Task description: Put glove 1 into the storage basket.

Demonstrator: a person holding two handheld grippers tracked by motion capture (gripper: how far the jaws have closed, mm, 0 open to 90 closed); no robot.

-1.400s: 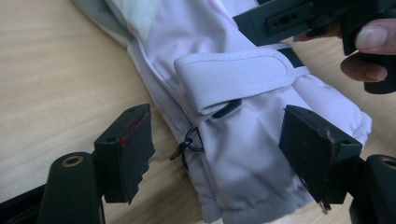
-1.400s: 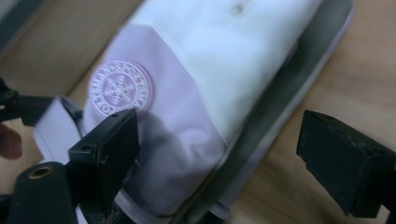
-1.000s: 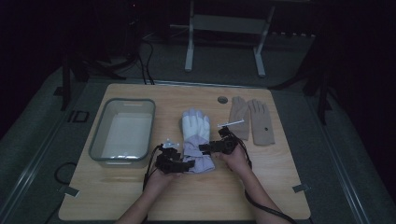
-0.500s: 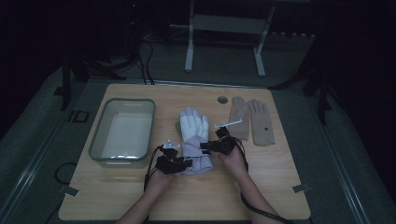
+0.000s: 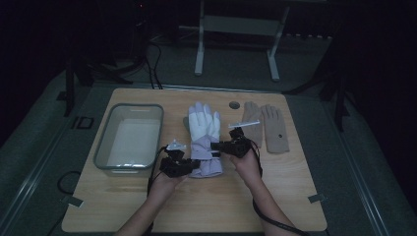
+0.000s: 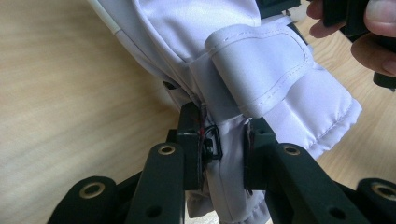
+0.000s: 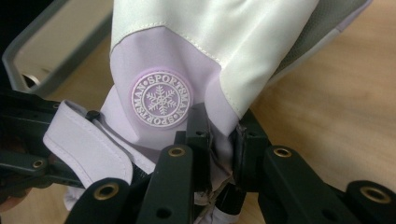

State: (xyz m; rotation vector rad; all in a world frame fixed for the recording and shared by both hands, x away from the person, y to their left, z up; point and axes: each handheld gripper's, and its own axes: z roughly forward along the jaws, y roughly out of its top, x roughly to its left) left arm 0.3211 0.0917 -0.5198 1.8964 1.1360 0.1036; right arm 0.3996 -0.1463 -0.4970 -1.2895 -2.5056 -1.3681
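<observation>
A white-and-lilac ski glove (image 5: pixel 204 135) lies in the middle of the wooden table (image 5: pixel 196 206), fingers pointing away. My left gripper (image 5: pixel 184 164) is at the cuff's left side. In the left gripper view its jaws (image 6: pixel 224 135) have just been closing and pinch a fold of the lilac cuff (image 6: pixel 261 60) below the strap. My right gripper (image 5: pixel 223 146) holds the cuff's right edge. In the right gripper view it (image 7: pixel 222 128) is shut on lilac fabric just below the round snowflake badge (image 7: pixel 161 100).
A clear plastic bin (image 5: pixel 130 135) stands left of the glove, and its rim (image 7: pixel 51 51) is close by in the right gripper view. A beige glove (image 5: pixel 268 125) lies flat at the right. A small round hole (image 5: pixel 234 105) marks the tabletop behind.
Both grippers have closed onto the glove's cuff and risen a little with it. The glove's fingers stay on the table.
</observation>
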